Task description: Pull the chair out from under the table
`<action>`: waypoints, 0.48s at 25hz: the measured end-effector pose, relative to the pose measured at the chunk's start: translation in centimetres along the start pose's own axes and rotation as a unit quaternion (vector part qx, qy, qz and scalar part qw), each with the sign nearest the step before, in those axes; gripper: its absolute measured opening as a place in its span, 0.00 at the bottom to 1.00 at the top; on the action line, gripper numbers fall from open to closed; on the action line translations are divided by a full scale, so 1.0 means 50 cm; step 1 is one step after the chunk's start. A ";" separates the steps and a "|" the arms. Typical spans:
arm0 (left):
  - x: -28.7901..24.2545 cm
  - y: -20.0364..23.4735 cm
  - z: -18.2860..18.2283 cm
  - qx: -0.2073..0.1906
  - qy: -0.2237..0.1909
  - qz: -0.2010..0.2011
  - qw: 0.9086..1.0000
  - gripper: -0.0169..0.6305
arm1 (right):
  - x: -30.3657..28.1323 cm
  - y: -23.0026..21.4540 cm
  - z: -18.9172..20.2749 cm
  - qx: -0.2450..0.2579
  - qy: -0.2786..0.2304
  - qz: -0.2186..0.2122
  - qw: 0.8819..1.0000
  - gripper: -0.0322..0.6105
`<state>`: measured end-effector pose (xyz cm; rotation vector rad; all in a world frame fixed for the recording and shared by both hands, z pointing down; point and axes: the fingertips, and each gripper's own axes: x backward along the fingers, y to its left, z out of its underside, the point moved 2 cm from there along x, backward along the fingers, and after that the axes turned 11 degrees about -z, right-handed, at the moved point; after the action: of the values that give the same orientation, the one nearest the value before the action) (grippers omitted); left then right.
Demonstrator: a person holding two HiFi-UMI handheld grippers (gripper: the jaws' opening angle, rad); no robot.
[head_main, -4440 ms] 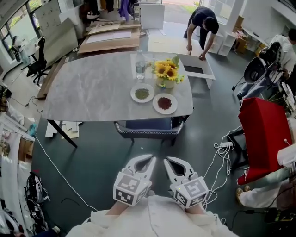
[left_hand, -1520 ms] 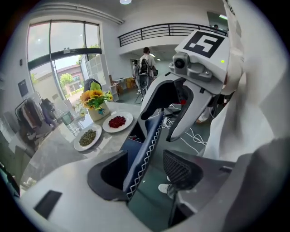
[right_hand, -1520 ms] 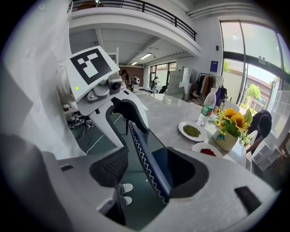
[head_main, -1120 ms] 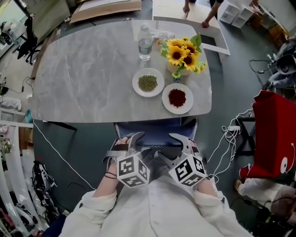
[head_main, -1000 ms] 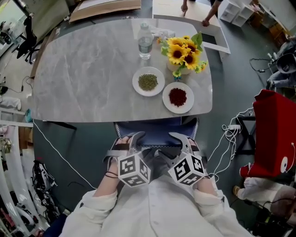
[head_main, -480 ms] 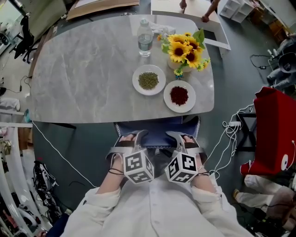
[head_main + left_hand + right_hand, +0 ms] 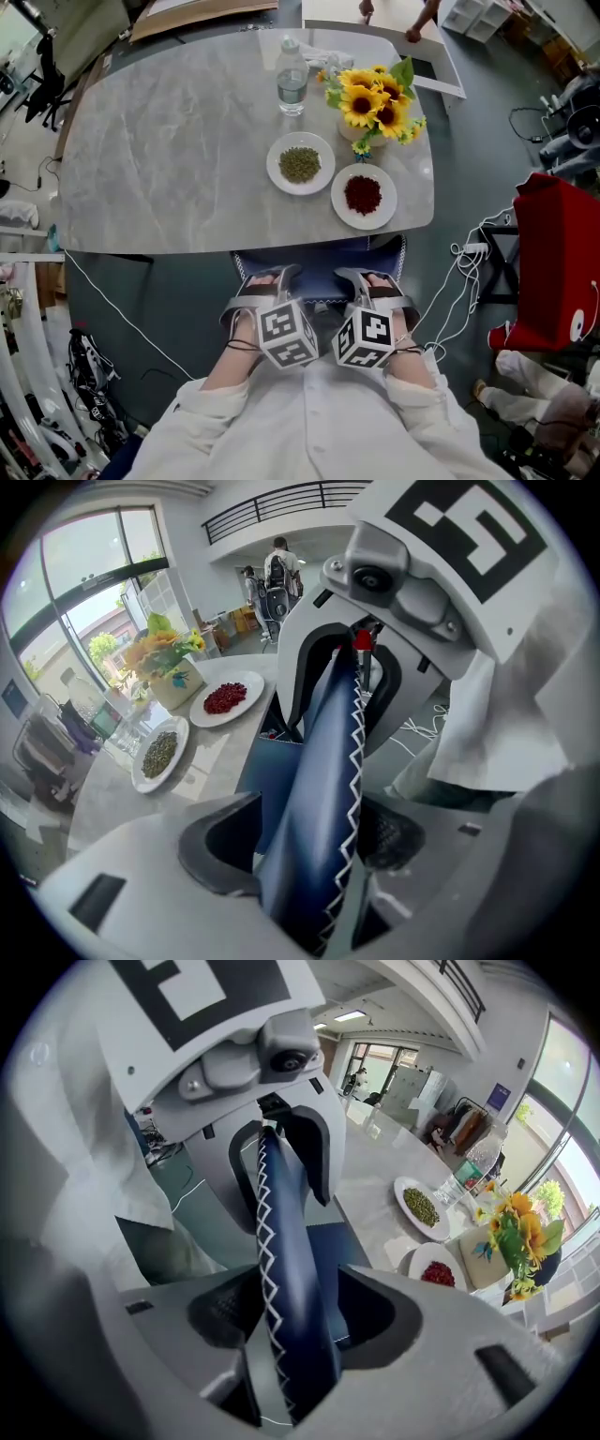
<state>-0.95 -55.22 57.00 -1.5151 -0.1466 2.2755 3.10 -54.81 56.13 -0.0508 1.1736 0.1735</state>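
Left tool (image 7: 267,278) nose-down, jaws apart

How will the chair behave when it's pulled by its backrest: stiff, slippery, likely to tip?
The chair's stitched, padded back, between the right gripper's closing jaws, will probably squash a little but not slip. Pulled at its top edge, seat under the table, it may tilt back before sliding; its legs are hidden.

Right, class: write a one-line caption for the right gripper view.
Right gripper, jaws closing round the blue chair back, marble table beyond.
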 end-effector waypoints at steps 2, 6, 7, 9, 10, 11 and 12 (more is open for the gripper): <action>-0.001 -0.004 0.001 -0.003 0.000 0.008 1.000 0.43 | 0.000 0.001 0.000 0.003 0.004 -0.001 1.000 0.39; -0.003 -0.015 0.001 -0.018 -0.006 0.011 1.000 0.32 | -0.005 0.004 0.004 0.013 0.012 -0.002 1.000 0.35; -0.005 -0.016 0.001 -0.022 -0.008 0.008 1.000 0.31 | -0.006 0.004 0.005 0.018 0.015 -0.004 1.000 0.34; -0.006 -0.017 0.001 -0.028 -0.012 0.004 1.000 0.29 | -0.008 0.006 0.008 0.027 0.021 -0.007 0.999 0.30; -0.006 -0.018 0.001 -0.031 -0.013 0.002 0.999 0.28 | -0.009 0.007 0.009 0.030 0.023 -0.008 0.999 0.29; -0.006 -0.018 0.001 -0.034 -0.015 0.002 0.999 0.27 | -0.009 0.007 0.009 0.032 0.025 -0.009 0.999 0.28; -0.005 -0.019 0.002 -0.036 -0.015 0.001 0.999 0.27 | -0.009 0.008 0.008 0.033 0.025 -0.010 0.999 0.27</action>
<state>-0.70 -54.46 57.54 -1.5162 -0.2373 2.3190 3.25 -54.42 56.72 -0.0097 1.2277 0.1169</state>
